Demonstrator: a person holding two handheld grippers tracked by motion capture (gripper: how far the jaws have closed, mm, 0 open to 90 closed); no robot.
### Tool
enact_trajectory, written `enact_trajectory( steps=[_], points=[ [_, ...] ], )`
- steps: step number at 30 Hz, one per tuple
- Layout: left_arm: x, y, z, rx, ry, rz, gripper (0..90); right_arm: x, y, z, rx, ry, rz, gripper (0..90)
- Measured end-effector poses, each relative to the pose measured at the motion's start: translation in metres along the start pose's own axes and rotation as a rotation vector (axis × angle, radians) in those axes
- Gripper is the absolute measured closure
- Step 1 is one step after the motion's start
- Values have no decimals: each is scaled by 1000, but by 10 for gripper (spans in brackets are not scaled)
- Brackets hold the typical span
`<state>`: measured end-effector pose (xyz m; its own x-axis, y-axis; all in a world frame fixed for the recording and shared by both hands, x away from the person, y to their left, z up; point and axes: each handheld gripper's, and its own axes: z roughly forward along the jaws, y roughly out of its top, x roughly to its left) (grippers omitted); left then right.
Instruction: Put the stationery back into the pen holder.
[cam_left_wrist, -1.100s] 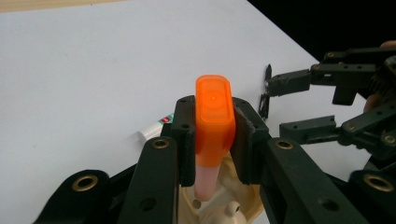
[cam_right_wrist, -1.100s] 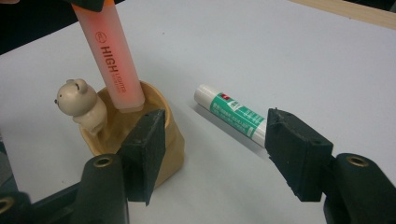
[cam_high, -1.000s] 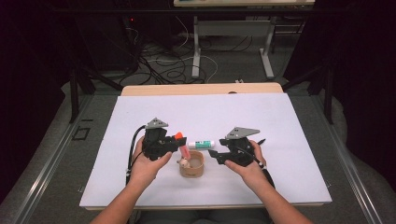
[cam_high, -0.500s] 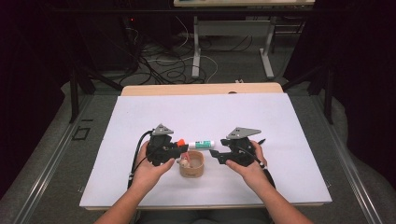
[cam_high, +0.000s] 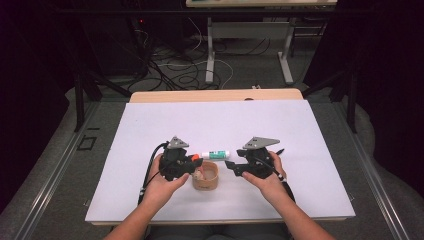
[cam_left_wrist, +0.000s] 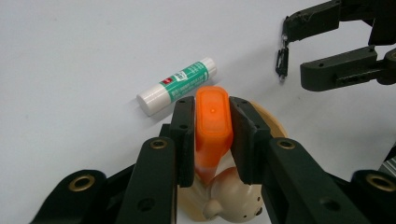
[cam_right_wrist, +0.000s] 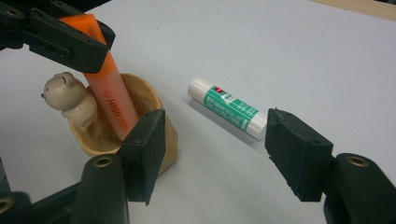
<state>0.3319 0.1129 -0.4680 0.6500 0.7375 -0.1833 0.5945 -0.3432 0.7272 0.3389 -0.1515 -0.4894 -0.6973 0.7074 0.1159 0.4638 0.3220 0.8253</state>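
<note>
- Now the left gripper (cam_left_wrist: 212, 135) clamps the orange marker (cam_left_wrist: 212, 122), its tip lowered into the cup (cam_right_wrist: 154, 112) for storage.
- Right gripper (cam_right_wrist: 212, 154) waits half open, empty, near the glue stick (cam_right_wrist: 227, 108), likely next.

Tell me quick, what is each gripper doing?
Left gripper: shut on the orange highlighter, its lower end in the cup.
Right gripper: open, holding nothing.

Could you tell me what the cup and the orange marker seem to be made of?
The cup looks like matte tan ceramic or resin, going by its thick, soft-edged wall and moulded bear figure; I cannot tell which. The orange marker looks like smooth, slightly translucent plastic with printed lettering on its barrel.
</note>
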Motion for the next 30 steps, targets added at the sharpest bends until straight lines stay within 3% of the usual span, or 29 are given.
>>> enact_trajectory(
  steps=[12, 23, 30],
  points=[
    [2, 0, -3, -28, -12, -31, 616, -1, 0, 0, 0, 0, 2, 384],
    [7, 2, -10, -92, -36, -79, 455, -2, -1, 0, 6, -10, -21, 385],
    [11, 4, -17, -131, -19, -87, 367, -2, 0, 1, 3, -19, -50, 385]
  ],
)
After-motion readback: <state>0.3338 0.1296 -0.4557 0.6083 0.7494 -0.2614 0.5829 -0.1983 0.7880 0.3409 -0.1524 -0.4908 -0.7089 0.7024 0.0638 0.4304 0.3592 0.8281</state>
